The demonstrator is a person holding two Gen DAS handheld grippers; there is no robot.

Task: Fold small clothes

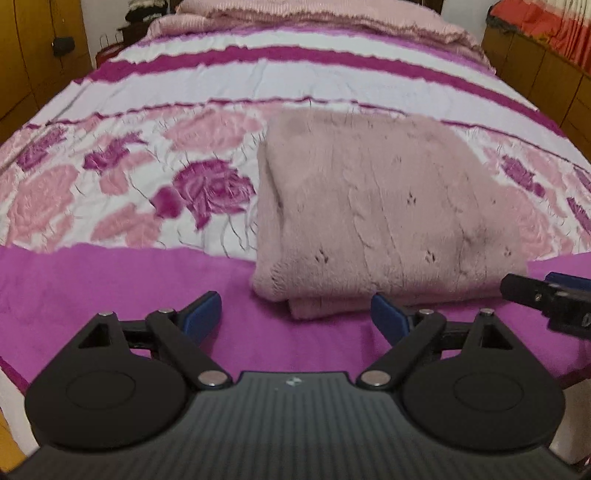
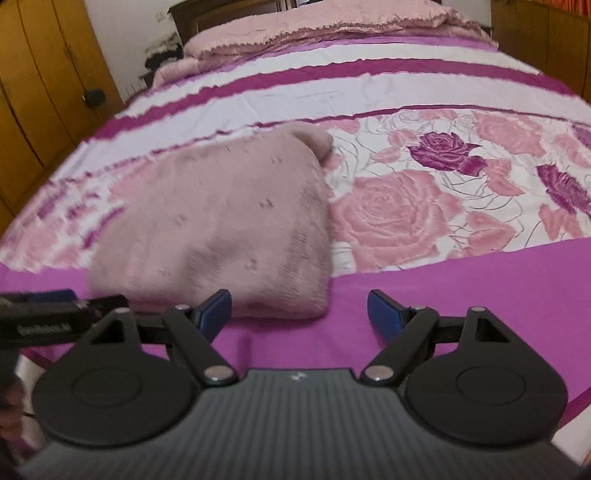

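Pink sweater [image 1: 373, 218]: fuzzy knit, folded in a thick rectangle, near edge of bed.
Bedspread [image 1: 147, 192]: smooth, rose print.
Left gripper [image 1: 295, 314]: spread, empty.
Right gripper [image 2: 299, 310]: spread, empty.

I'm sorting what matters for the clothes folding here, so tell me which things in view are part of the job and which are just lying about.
Part of the job:
- folded pink knit garment
- left gripper, open, empty
- right gripper, open, empty

Just lying about:
- rose-patterned bedspread under the garment
- pink blanket at the far end of the bed
- wooden cabinets alongside
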